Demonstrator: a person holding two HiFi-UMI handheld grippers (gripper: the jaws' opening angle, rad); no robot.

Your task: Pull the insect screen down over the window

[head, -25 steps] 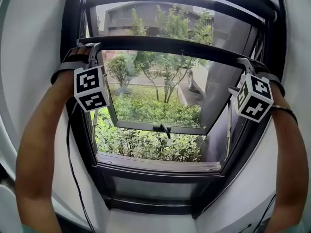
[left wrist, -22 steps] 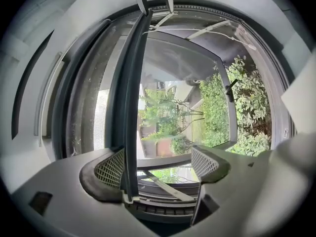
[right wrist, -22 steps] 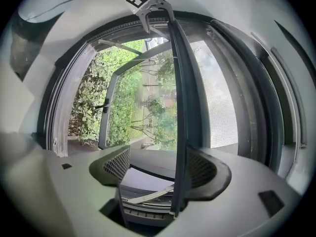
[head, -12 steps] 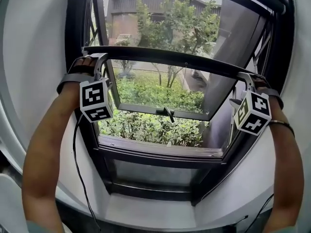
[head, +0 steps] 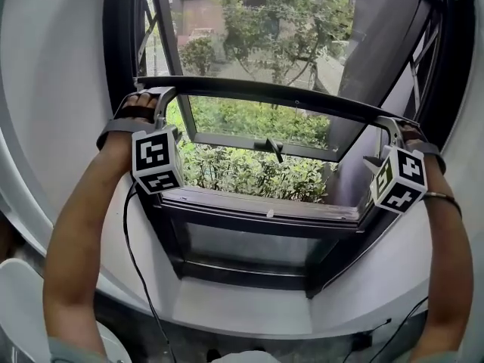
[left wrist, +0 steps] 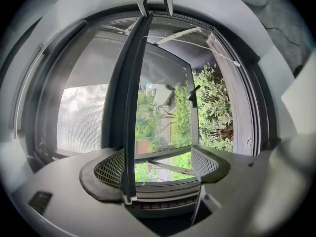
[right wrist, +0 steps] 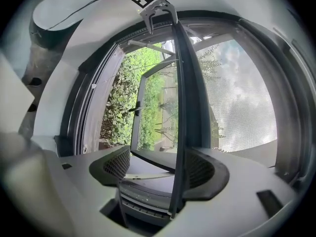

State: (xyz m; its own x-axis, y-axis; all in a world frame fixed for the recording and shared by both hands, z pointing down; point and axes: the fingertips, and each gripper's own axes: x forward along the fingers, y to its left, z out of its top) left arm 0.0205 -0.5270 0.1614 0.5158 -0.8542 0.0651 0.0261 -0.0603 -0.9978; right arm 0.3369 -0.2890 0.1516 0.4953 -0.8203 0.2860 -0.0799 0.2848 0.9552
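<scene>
Left gripper [left wrist: 157, 166] and right gripper [right wrist: 159, 168] stand wide open, the insect screen's pull bar [head: 280, 95] resting against one pad of each, partway down the window [head: 249, 219]. Gripper views show that contact; only the head view shows the forearms [head: 76, 225].

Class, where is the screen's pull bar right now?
Head view: the bar crosses mid-window above the sash, its ends between the open jaws of the left gripper and right gripper.
</scene>
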